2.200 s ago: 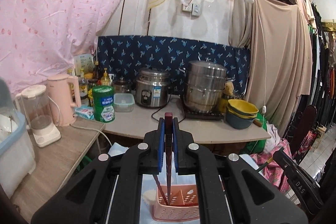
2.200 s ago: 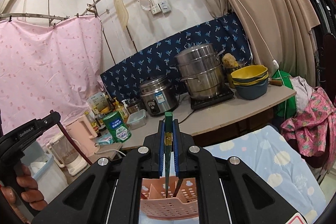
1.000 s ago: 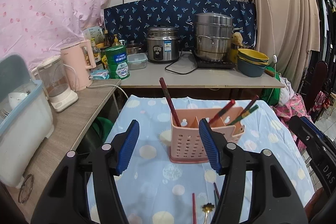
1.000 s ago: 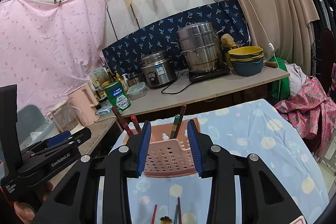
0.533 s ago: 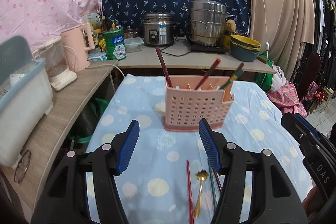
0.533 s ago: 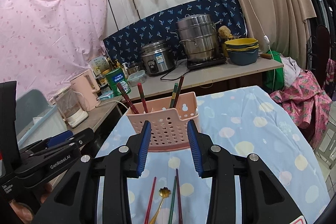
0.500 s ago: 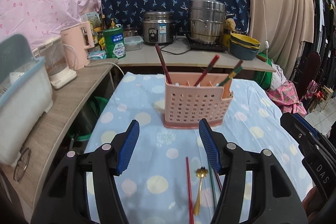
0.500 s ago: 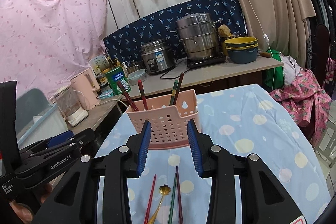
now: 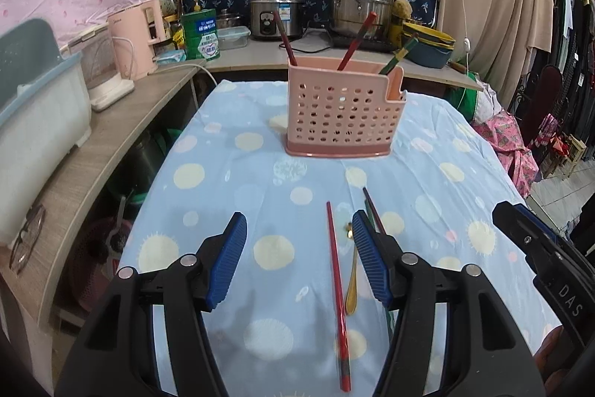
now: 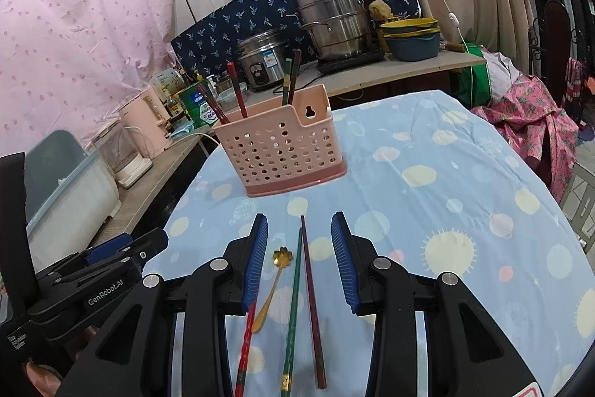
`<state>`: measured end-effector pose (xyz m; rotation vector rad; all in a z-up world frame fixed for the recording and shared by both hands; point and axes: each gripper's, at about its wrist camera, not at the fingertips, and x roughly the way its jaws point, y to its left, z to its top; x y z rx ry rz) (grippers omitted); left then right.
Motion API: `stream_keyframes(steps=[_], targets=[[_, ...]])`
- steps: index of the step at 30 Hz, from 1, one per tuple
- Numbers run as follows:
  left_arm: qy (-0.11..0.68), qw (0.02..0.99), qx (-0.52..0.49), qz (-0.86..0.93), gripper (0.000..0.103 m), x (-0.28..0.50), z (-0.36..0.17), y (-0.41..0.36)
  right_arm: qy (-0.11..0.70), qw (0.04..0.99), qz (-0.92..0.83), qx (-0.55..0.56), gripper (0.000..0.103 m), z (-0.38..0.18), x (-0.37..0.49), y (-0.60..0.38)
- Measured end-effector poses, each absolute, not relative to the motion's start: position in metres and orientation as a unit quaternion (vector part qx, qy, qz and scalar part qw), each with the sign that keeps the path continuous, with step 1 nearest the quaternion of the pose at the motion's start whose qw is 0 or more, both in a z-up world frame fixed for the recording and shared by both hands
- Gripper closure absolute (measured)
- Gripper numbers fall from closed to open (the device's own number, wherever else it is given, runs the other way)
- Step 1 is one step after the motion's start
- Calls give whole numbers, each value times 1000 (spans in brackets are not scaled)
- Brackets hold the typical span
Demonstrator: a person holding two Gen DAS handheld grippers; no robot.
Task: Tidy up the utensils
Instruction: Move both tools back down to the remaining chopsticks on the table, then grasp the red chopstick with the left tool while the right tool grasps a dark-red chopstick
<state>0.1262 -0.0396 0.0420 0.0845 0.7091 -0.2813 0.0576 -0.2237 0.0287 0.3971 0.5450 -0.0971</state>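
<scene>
Both grippers stand open and empty above the near end of the table (image 9: 230,173), which is covered by a blue dotted cloth. Between the left gripper (image 9: 299,261) fingers lies a red chopstick (image 9: 336,281), with a gold spoon (image 9: 351,285) just beside it. Between the right gripper (image 10: 299,261) fingers lie a green chopstick (image 10: 292,307) and a dark red chopstick (image 10: 311,300), side by side. Farther off, the pink utensil basket (image 10: 282,151) stands upright on the cloth, with four chopsticks leaning inside it.
</scene>
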Motion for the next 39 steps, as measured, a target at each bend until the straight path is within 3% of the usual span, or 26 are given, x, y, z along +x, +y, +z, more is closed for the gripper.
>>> stream_keyframes(steps=[39], targets=[[426,892,68,-131,47,85,-50,-31,392,901,-51,179,68,-75,17,-197]])
